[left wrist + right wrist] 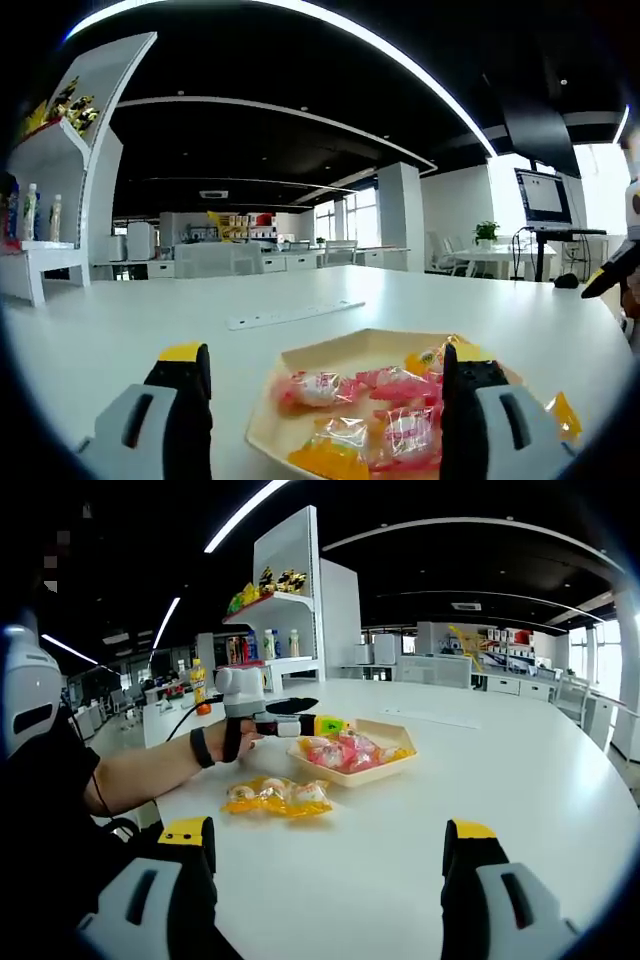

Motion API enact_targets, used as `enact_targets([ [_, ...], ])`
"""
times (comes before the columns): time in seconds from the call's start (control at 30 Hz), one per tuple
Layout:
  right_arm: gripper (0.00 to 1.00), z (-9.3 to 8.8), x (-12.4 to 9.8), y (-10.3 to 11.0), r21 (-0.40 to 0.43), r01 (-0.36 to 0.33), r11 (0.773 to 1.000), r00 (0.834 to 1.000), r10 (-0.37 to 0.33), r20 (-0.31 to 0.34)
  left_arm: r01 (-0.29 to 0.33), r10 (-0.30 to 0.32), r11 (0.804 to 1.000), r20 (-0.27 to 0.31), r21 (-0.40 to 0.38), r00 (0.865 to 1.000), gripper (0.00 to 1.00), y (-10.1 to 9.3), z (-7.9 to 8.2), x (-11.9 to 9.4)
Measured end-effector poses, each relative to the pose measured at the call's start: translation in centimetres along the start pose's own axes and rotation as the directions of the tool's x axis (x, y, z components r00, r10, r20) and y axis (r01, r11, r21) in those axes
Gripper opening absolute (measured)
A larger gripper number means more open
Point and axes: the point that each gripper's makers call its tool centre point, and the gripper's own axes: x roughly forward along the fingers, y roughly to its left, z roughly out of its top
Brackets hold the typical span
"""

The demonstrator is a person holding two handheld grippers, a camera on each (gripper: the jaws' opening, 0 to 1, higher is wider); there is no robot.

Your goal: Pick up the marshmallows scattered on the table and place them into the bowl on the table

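L gripper hangs low over the near edge of the bowl, fingers wide apart w/ nothing between them. Its right finger covers part of the bowl's contents, and the near rim is cut off at the bottom of the left gripper view. In the bowl: several wrapped marshmallows, pink and yellow packets, count hard to make out since they overlap. Beyond the bowl a long white strip lies flat on the white table; can't tell what it is.

R gripper is held back from the work, fingers apart and empty, over bare table near the camera. In the right gripper view the bowl sits mid-table, and the L gripper reaches to its left side, held by a hand w/ a dark wristband; from this side its fingers overlap, so their gap is unclear here. One cluster of yellow-wrapped marshmallows lies on the table just near of the bowl, apart from it. A white shelf w/ bottles and snacks stands at the far left; labels too small to read
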Motion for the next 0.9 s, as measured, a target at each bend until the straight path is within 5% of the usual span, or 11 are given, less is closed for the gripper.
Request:
enact_targets([
  [0.4,0.91,0.2,-0.6,-0.1,-0.001,0.010,1.000,1.000,-0.010,0.009,0.069,-0.067,0.997,0.074,-0.022,0.995,0.95,-1.3,1.3,-2.1],
  [0.57,0.91,0.3,-0.5,-0.2,0.001,0.011,1.000,1.000,-0.011,0.014,0.111,-0.102,0.990,0.110,-0.085,0.989,0.95,-2.7,1.6,-4.9],
  [0.9,0.91,0.5,0.0,0.7,-0.007,-0.013,1.000,1.000,0.014,0.015,0.214,-0.207,0.975,0.096,-0.063,0.974,0.95,-5.3,0.9,-10.5],
])
